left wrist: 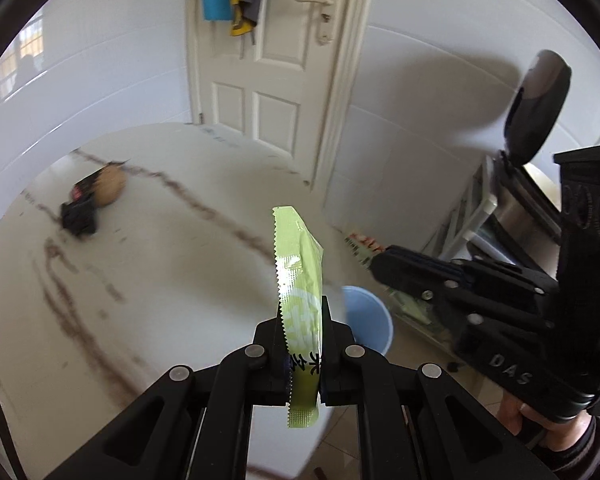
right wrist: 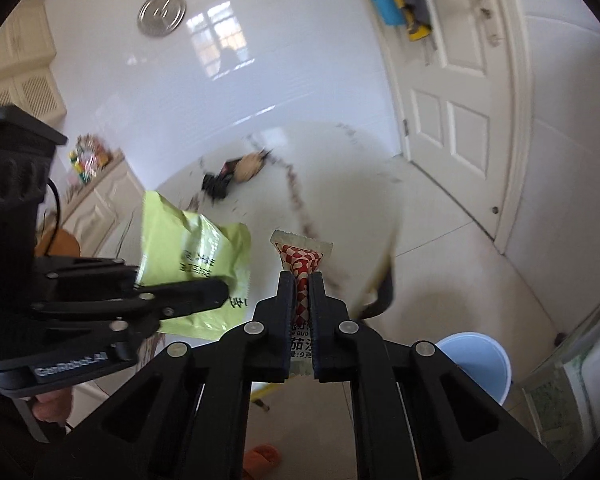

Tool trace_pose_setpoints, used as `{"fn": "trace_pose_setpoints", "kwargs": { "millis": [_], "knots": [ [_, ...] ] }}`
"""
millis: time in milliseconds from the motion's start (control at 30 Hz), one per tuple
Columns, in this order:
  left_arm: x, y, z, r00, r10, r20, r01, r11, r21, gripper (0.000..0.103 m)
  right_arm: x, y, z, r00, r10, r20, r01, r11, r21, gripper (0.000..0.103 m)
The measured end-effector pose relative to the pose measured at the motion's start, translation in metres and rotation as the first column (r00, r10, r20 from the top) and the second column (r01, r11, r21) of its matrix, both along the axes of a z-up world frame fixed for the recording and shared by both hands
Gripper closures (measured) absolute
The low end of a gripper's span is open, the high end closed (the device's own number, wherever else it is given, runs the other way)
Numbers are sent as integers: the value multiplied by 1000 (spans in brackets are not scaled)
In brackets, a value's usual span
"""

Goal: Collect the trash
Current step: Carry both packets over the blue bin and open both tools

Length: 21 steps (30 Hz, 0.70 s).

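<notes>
White-tiled room, panelled door (left wrist: 284, 60); round white marble table (left wrist: 160, 240) fills mid-frame. Left gripper (left wrist: 302, 354) clamped on a flat lime-green foil wrapper (left wrist: 300, 280), long axis upright. Right gripper (right wrist: 302, 320) clamped on a small red-and-white checked sachet (right wrist: 302, 264). Pale blue plastic bin (right wrist: 480, 364) sits lower right of both views, below table edge, nearer the right gripper. Brown nut and black wrapper (left wrist: 94, 200) remain on table, upper left.

A light green wrapper (left wrist: 300, 304) with serrated edges stands edge-on at lower centre of the left wrist view. A red-and-white checked sachet (right wrist: 302, 280) stands upright at lower centre of the right wrist view. A black packet (left wrist: 80, 212) lies on the white table (left wrist: 160, 280), upper left, touching a brown round piece (left wrist: 110, 188). A pale blue bin (right wrist: 480, 364) sits at lower right.
</notes>
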<state>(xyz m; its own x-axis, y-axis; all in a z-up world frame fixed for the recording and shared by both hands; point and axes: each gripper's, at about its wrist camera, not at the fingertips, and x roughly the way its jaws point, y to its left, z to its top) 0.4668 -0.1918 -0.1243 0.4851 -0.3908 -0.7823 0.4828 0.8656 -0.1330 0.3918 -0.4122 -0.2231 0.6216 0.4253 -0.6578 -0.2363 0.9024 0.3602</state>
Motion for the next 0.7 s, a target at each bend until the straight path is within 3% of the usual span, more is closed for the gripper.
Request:
{"fn": "trace_pose_setpoints", "kwargs": {
  "millis": [167, 267, 367, 500, 700],
  "knots": [
    [13, -63, -6, 998, -70, -10, 70, 998, 3, 97, -16, -68, 0, 990, -139, 13, 139, 990, 26, 95],
    [26, -103, -19, 993, -112, -36, 112, 994, 13, 97, -16, -101, -14, 974, -228, -3, 228, 974, -7, 77],
    [40, -140, -37, 988, -144, -62, 147, 988, 47, 97, -19, -129, -31, 957, -288, -44, 288, 958, -10, 70],
    [62, -178, -70, 980, -166, -111, 176, 980, 90, 95, -33, -162, -46, 928, -365, -76, 364, 931, -25, 51],
    [83, -220, -117, 975, -164, -151, 188, 969, 161, 91, -54, -210, -61, 889, -441, -125, 440, 897, -37, 46]
  ]
}}
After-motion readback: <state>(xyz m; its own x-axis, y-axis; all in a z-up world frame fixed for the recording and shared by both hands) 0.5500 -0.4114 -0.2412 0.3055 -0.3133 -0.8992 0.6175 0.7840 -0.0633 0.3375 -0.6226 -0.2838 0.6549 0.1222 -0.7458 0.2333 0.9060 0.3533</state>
